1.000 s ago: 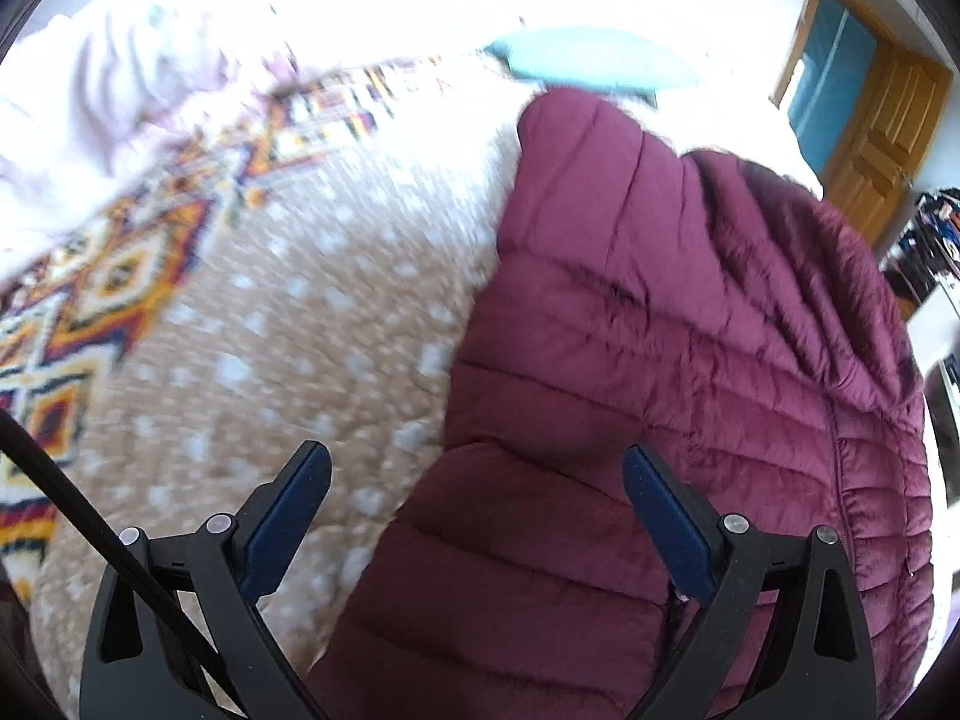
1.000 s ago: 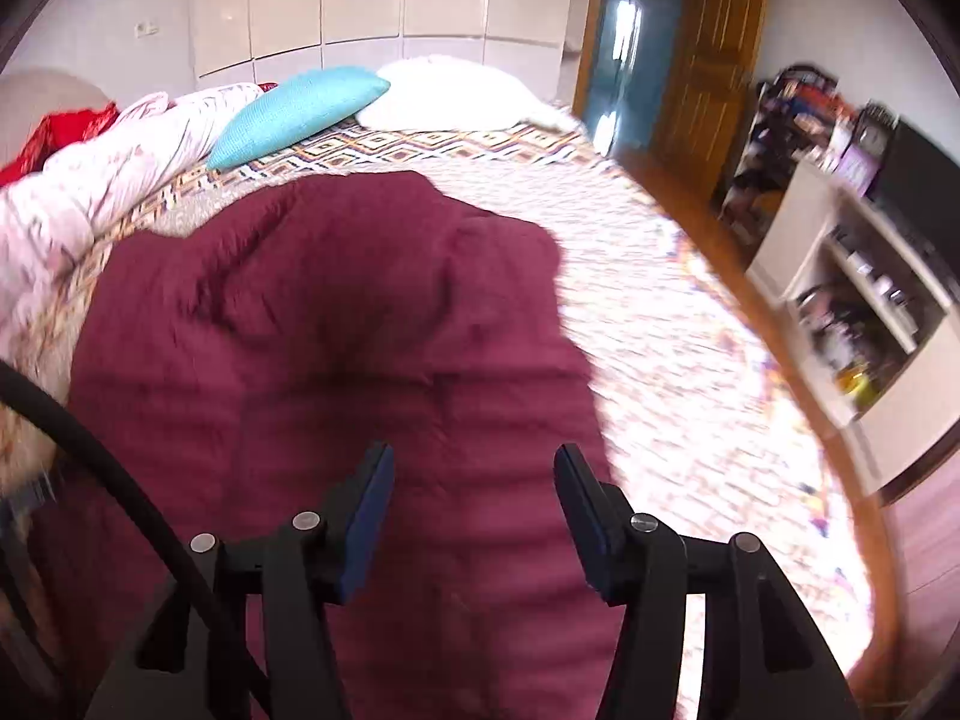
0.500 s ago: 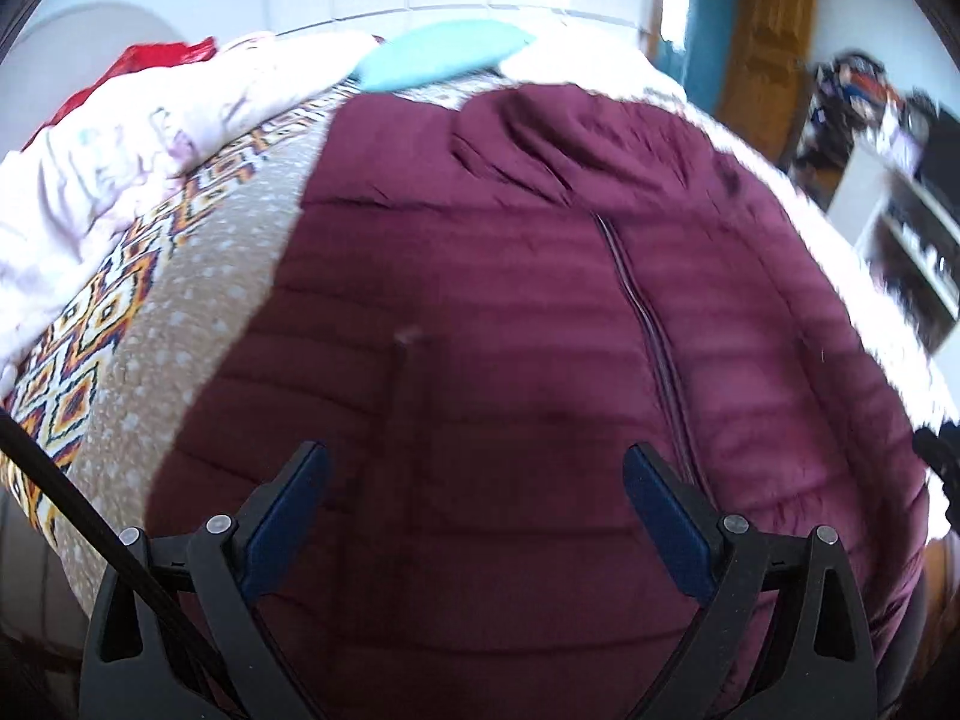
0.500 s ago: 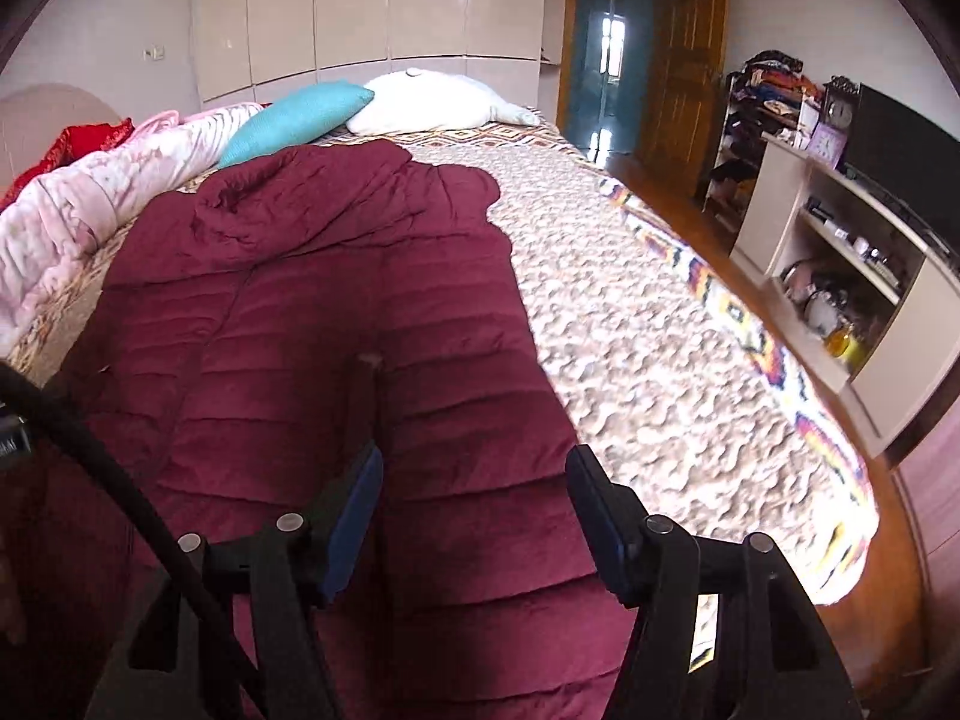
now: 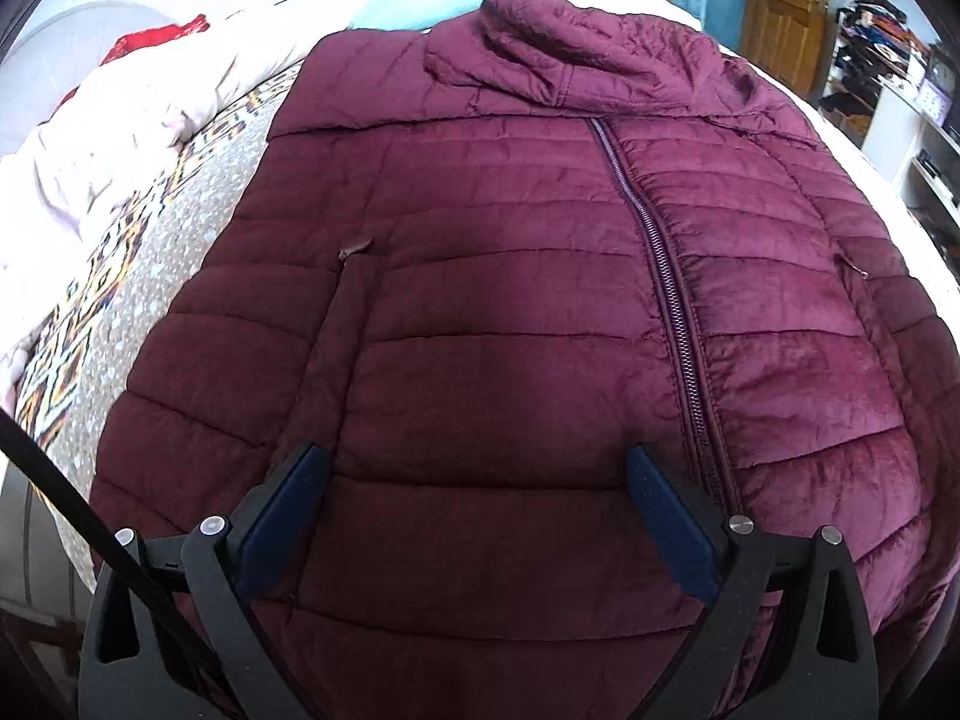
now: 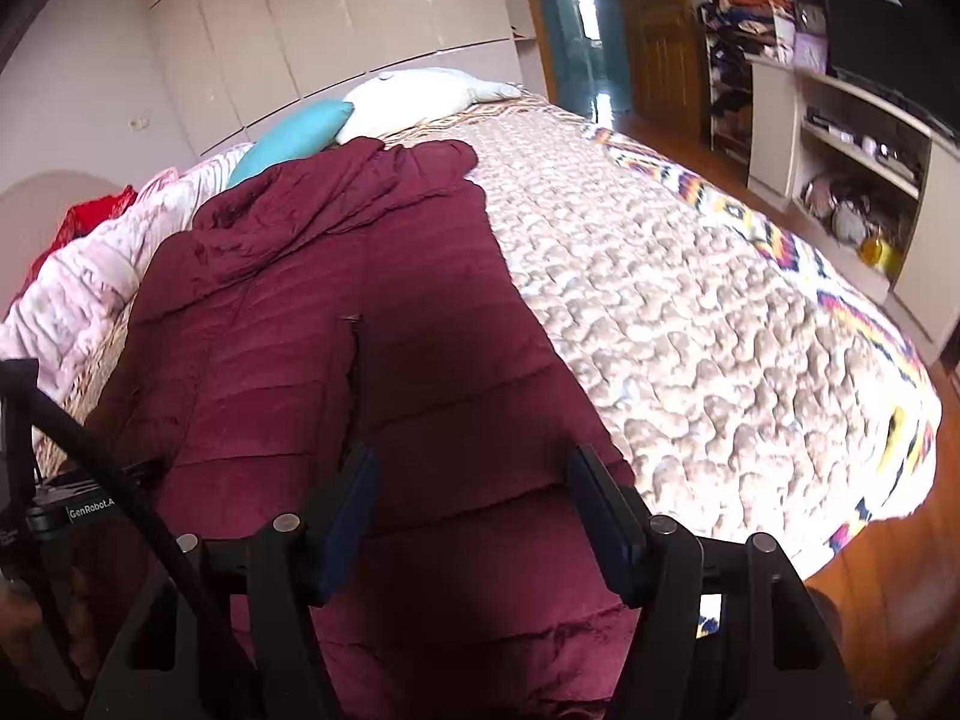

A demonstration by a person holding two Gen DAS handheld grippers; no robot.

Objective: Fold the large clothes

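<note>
My left gripper (image 5: 477, 468) is spread wide with nothing between its blue pads (image 5: 288, 516), hovering over the lower front of the maroon puffer jacket (image 5: 510, 300). My right gripper (image 6: 474, 474) is likewise parted and empty, poised above the jacket's hem on its right half (image 6: 432, 396); whether either touches the fabric I cannot tell.

The jacket lies front up on the bed, hem at the near edge where I stand, hood (image 5: 576, 54) bunched toward the far end. Its zipper (image 5: 654, 252) is done up and runs from the collar down to the hem, just right of my left gripper. A small pocket pull (image 5: 355, 249) shows on the left panel.

Under the jacket is a beige quilted bedspread (image 6: 690, 300) with a bright geometric border along the right edge. Past the hood sit a teal pillow (image 6: 294, 138) and a white pillow (image 6: 414, 96) at the far end. A rumpled pink blanket (image 6: 90, 276) lies along the bed's left edge. Beyond the bed's right edge stands a white shelf unit (image 6: 852, 138).
</note>
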